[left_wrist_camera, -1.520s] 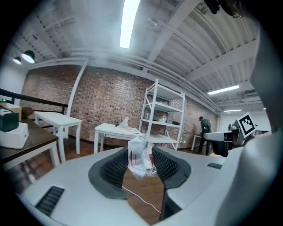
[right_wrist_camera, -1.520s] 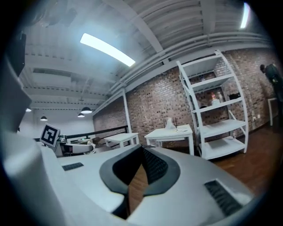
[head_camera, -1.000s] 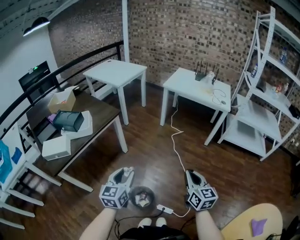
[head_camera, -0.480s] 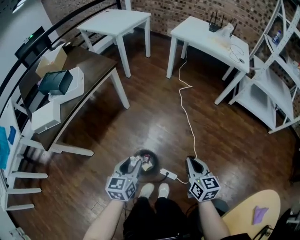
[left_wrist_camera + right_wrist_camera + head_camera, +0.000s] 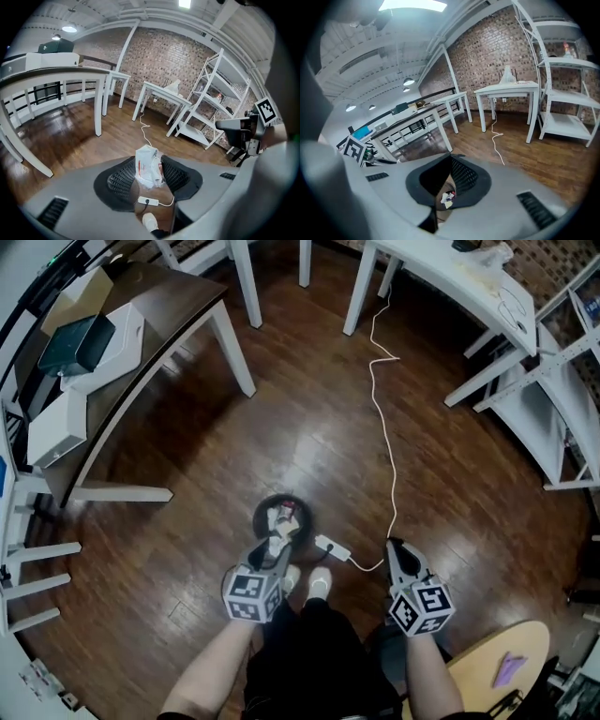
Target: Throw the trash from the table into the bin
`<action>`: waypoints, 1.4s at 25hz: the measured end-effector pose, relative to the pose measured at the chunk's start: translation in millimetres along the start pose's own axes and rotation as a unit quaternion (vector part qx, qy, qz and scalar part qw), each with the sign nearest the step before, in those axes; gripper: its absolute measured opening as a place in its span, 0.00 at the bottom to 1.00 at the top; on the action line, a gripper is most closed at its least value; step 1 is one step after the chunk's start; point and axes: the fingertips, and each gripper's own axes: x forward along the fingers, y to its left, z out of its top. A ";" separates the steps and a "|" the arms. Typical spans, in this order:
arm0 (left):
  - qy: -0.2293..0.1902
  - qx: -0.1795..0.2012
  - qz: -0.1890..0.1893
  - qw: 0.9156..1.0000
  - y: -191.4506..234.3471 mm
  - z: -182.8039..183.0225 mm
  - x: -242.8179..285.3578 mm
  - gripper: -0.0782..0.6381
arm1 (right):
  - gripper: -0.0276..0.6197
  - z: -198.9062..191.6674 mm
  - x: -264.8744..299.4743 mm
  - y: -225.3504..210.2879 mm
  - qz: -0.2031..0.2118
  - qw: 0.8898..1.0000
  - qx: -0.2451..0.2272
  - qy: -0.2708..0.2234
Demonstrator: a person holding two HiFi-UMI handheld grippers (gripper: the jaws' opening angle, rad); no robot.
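Left tool (image 5: 274,551) is pinching a crumpled white wrapper (image 5: 149,165) between its ribbed pads, a firm hold from the look of the left gripper view, and in the head view the tips hang right at the near rim of the little round bin (image 5: 257,519) on the floor, which has scraps in it. So the drop is the step in hand, and the trick is placement: at the rim isn't good enough. I'd want those tips carried on over the middle of the mouth and kept low before the pads spread. A light crinkly wrapper like this could drift off line or cling to one pad, so a clear, wide opening and maybe a small shake would help. Watch the power strip (image 5: 333,547) and its white cable (image 5: 382,418) just beside the bin, and the person's shoes just short of it; a miss lands there. Right tool (image 5: 397,554) holds nothing, its jaws only narrowly apart, well off to the side. Best it stays clear. The round worktop (image 5: 487,662) near it carries a purple scrap (image 5: 511,668), probably next.
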 end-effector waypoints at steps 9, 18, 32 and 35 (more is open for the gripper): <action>0.013 -0.004 0.011 1.000 18.6 -8.5 26.9 0.35 | 0.05 -22.0 9.5 -15.6 -0.020 0.999 0.017 0.033; 0.014 -0.020 0.010 1.000 32.1 -4.7 32.1 0.52 | 0.05 -18.9 10.9 -11.7 -0.032 0.999 0.037 0.015; 0.002 -0.023 -0.008 1.000 38.8 5.3 5.7 0.51 | 0.05 -16.2 -2.3 11.2 -0.047 0.998 0.040 -0.006; -0.014 -0.020 -0.011 1.000 37.4 14.4 -8.3 0.44 | 0.05 -12.4 -9.4 15.4 -0.051 0.998 0.043 -0.012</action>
